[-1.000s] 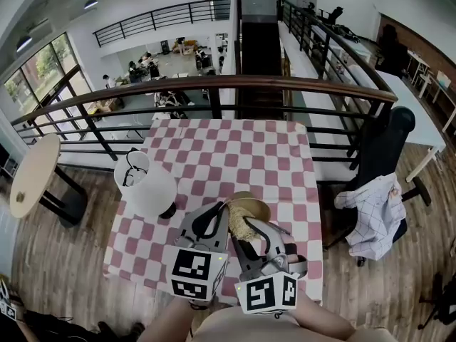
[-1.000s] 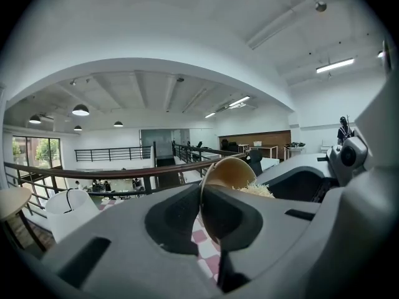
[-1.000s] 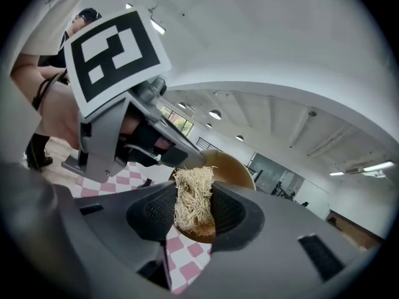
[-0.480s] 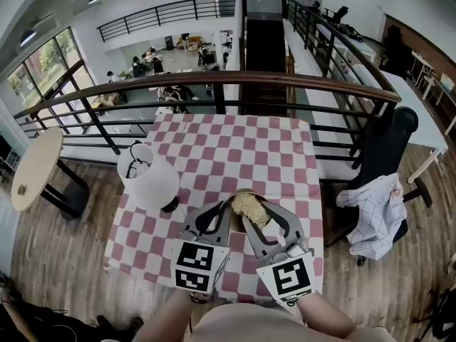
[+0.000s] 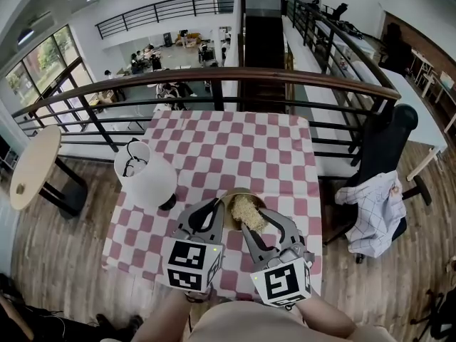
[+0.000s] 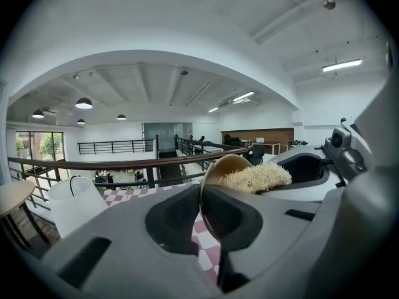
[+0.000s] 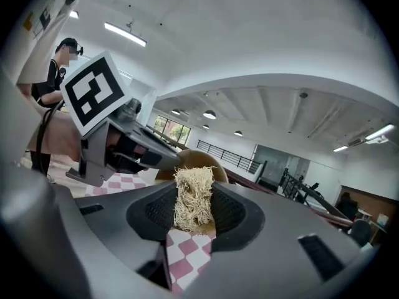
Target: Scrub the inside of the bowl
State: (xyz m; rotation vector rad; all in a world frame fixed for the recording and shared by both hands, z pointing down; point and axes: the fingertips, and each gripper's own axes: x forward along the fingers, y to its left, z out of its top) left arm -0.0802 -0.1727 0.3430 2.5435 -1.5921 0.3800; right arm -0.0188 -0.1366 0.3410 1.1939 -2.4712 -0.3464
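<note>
Left tongs (image 5: pixel 218 210) are clamped on the rim of a tan bowl (image 5: pixel 233 194) in the head view, while the right tongs (image 5: pixel 258 219) press a pale, fibrous scrubber (image 5: pixel 247 211) into the bowl's hollow. Bowl and scrubber sit between the two tools, above the near part of a red-and-white checked tabletop (image 5: pixel 235 144). A white cone-shaped object (image 5: pixel 146 180) stands on the tabletop's left side, well apart from the bowl. Beyond the tabletop runs a dark railing (image 5: pixel 214 78); a chair draped with a checked cloth (image 5: pixel 374 212) is at right, and a round side table (image 5: pixel 32 171) at left.

Seen from the left gripper view, the left tongs (image 6: pixel 201 199) are drawn narrow on the bowl (image 6: pixel 221 166), one jaw on each side of its thin wall. The bowl is tipped on edge, its mouth facing right, and the scrubber (image 6: pixel 255 177) fills that mouth. The white cone-shaped object (image 6: pixel 72 201) shows at lower left.

From the right gripper view, the right tongs (image 7: pixel 194 207) grip the scrubber (image 7: pixel 193 195) upright between both jaws. The bowl (image 7: pixel 204 159) rises just behind it, touching the scrubber's top. A marker cube (image 7: pixel 93 92) of the other tool shows at upper left, and checked tabletop (image 7: pixel 187 254) lies below the jaws.
</note>
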